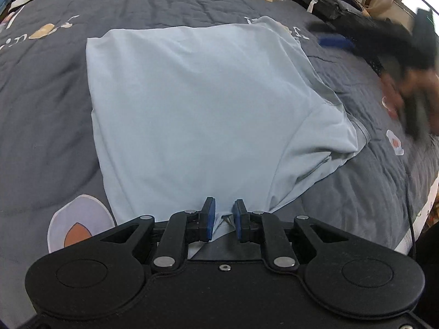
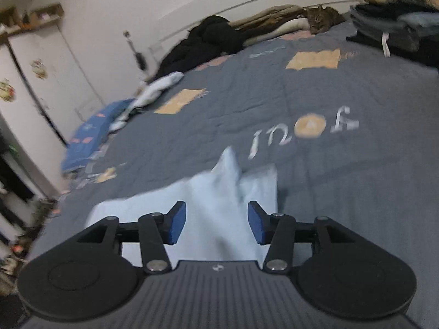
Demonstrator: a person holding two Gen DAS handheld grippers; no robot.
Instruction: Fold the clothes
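A pale blue shirt (image 1: 192, 115) lies spread on the grey quilted bed (image 1: 370, 205), already doubled into a rough rectangle with a sleeve bunched at its right near corner. In the left wrist view its long axis runs from the near edge of the bed away toward the far side, and the cloth sits directly ahead of the left gripper (image 1: 224, 216).

The left gripper's jaws stand nearly closed, with a narrow gap between the 2 blue pads, and a pinch of the shirt's near hem rises into that gap. The pads look to be on the cloth, though whether they bear on it firmly I cannot tell.

The right gripper (image 2: 216, 224) is blurred with motion. Its jaws stand wide apart and hold nothing. A peaked flap of the shirt stands just ahead of and between them, not touching either pad. Seen from the left wrist, this gripper and the hand holding it are a dark smear well to the right of the shirt, above the bed.

The relation that matters is that the left jaws are at the near hem, while the right jaws are free at the shirt's right side. Any further fold across or along the long axis would likely need the right gripper to take a matching edge.

Stacked dark clothes (image 2: 395, 27) and a cat (image 2: 321, 19) sit at the far end.
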